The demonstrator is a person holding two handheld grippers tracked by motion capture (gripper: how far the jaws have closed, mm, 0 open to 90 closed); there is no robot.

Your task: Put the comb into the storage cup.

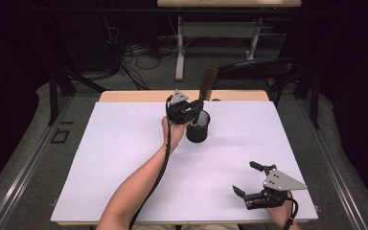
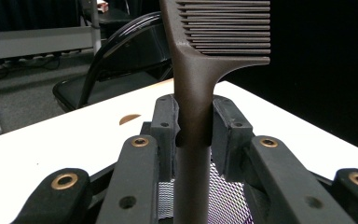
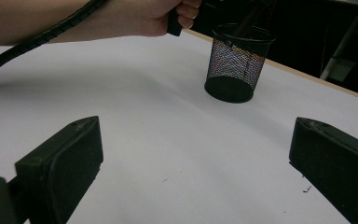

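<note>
While the left hand-held gripper point(image 1: 195, 106) clamps the dark brown plastic comb's point(image 2: 200, 70) handle upright over the black wire-mesh cup point(image 1: 198, 127) — mid-counter — the right hand-held gripper point(image 1: 246, 178) rests wide open, holding nothing.

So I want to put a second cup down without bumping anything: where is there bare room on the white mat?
The white mat is bare left of the forearm, and in the stretch between the mesh cup and the open right gripper. It is crowded at the far middle, where the left gripper holds the comb over the cup.
</note>
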